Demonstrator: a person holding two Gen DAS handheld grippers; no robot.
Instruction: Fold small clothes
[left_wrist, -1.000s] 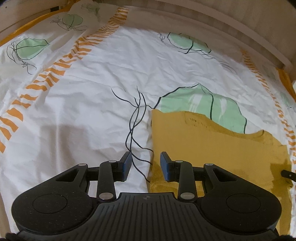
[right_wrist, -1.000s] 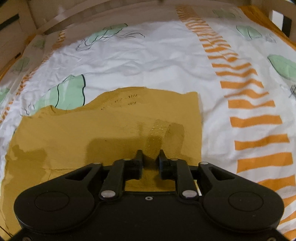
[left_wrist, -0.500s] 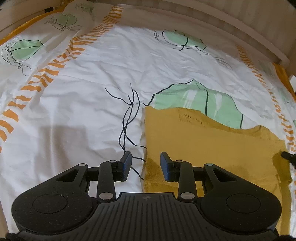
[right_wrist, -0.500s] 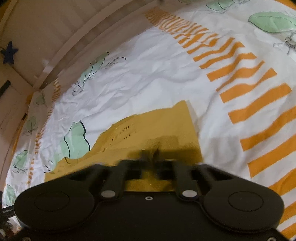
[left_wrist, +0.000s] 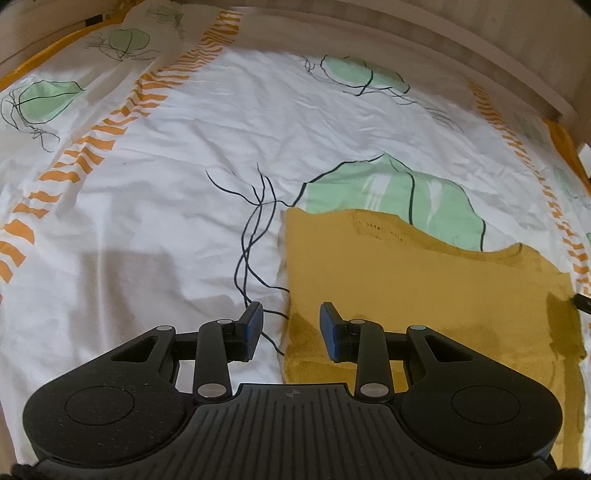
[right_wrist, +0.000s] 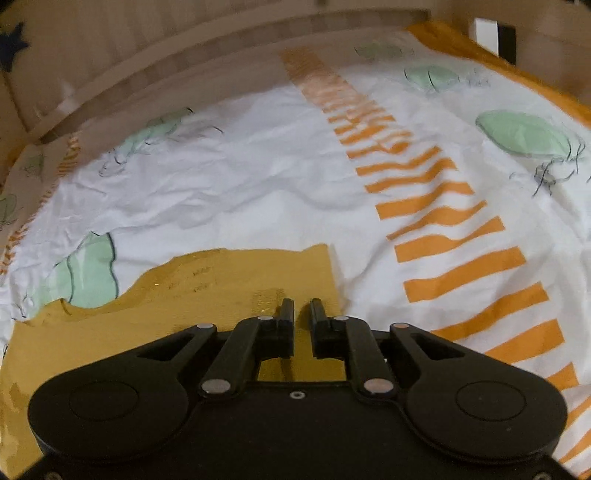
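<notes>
We judge the fold partly done: the mustard garment (left_wrist: 424, 288) lies flat on the patterned bedsheet (left_wrist: 184, 184) as a broad rectangle, edges fairly square, and likely wants another fold. Its long axis runs from one gripper to the other — neckline side away from us. Our left gripper (left_wrist: 291, 326) gapes empty over the near corner; our right gripper (right_wrist: 302, 314) has just been parting slightly, gripping nothing.

Matt mustard knit garment (left_wrist: 424, 295), soft and finely ribbed. Creased white cotton bedsheet (left_wrist: 184, 229), smooth, printed. Matt black plastic left gripper (left_wrist: 291, 325), bright metal pins. Pale wooden bed frame (right_wrist: 177, 62).
</notes>
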